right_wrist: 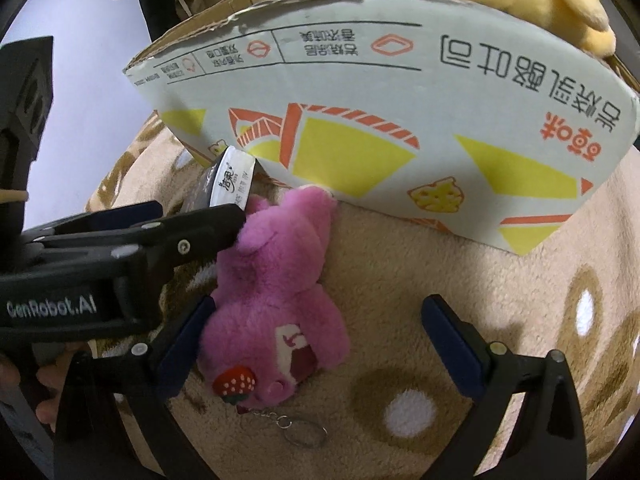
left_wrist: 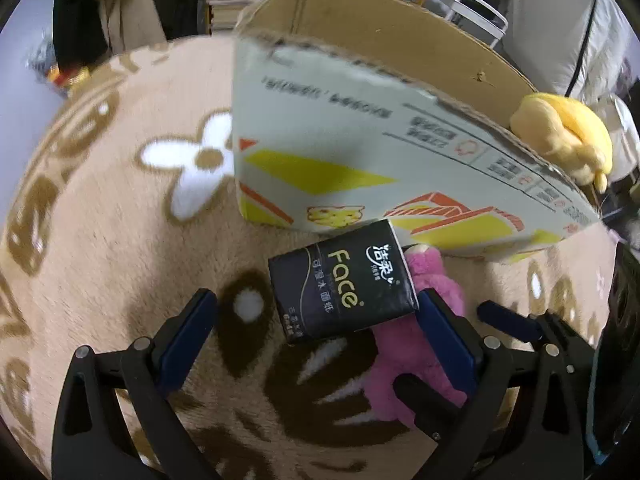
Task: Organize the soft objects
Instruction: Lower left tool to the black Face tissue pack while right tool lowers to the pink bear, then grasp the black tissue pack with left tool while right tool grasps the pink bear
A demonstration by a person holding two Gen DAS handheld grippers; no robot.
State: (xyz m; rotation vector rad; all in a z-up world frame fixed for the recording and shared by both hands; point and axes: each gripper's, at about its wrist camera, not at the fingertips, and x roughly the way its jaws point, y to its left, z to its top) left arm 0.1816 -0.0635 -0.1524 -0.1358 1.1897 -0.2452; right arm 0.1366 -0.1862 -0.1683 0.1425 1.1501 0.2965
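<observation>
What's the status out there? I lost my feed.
Left gripper open around black tissue pack. Right gripper open, pink plush bear between jaws. Yellow plush already in cardboard box. Nothing blocking.

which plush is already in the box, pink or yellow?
The yellow plush: it sits at the top of the cardboard box, draped over its rim. The pink plush lies on the blanket outside the box, between the open right gripper fingers.
</observation>
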